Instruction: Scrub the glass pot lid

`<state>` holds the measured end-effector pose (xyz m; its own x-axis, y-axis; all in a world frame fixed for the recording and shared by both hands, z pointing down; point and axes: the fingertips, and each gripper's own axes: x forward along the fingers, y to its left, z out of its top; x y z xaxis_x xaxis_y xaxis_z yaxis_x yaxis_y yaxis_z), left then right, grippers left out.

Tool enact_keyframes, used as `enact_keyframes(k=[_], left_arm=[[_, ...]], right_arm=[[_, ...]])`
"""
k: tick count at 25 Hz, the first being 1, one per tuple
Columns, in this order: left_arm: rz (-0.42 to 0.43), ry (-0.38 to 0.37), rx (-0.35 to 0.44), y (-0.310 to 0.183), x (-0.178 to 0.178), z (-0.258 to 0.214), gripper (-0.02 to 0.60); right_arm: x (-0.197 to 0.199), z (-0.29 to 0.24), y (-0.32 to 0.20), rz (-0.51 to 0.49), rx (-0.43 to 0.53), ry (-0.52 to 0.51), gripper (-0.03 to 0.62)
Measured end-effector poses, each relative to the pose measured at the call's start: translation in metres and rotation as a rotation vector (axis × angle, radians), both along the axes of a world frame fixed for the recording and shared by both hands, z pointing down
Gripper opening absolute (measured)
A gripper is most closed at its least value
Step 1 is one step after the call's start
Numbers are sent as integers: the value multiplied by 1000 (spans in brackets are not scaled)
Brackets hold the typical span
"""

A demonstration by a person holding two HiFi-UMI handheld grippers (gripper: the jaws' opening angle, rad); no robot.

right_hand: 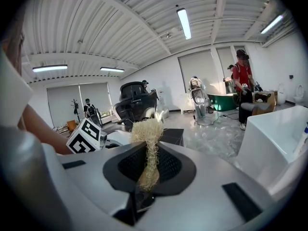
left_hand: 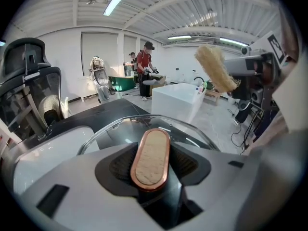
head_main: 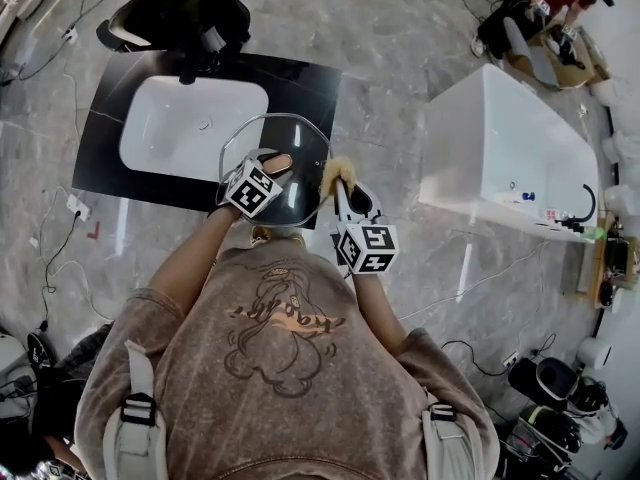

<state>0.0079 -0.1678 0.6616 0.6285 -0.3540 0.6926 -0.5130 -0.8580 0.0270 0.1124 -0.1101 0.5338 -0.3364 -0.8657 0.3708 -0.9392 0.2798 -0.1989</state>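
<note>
Over the black tabletop (head_main: 300,78), the left gripper (left_hand: 151,170) has its jaws clamped on the oblong wooden knob (left_hand: 152,150) of the glass pot lid (head_main: 292,138), while the right gripper (right_hand: 149,172), pinching a fibre scrubber (head_main: 337,173), hovers just beside the lid's right edge.

the lid (head_main: 300,158) is clear glass; its knob (left_hand: 150,158) is pale tan wood grain ringed in copper. the scrubber (right_hand: 148,143) is straw yellow. the left cube (head_main: 252,189) and right cube (head_main: 367,247) carry black-and-white square markers. the counter (head_main: 300,78) is black, the sink (head_main: 190,123) and tub (head_main: 510,148) white, the floor (head_main: 400,38) grey marble with pale veins. the shirt (head_main: 280,388) is mottled grey-brown with a dark line drawing.
</note>
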Motion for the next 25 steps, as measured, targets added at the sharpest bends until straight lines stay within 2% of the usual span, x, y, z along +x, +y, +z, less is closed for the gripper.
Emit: enact_keyframes(k=[19,25], left_arm=[[54,-15,-9,4,3,-4,188],[47,8,-49,5,6,-7,183]], right_arm=[[6,6,-2,12,-22,5,48],[16,8,-2,29,-27,10,48]])
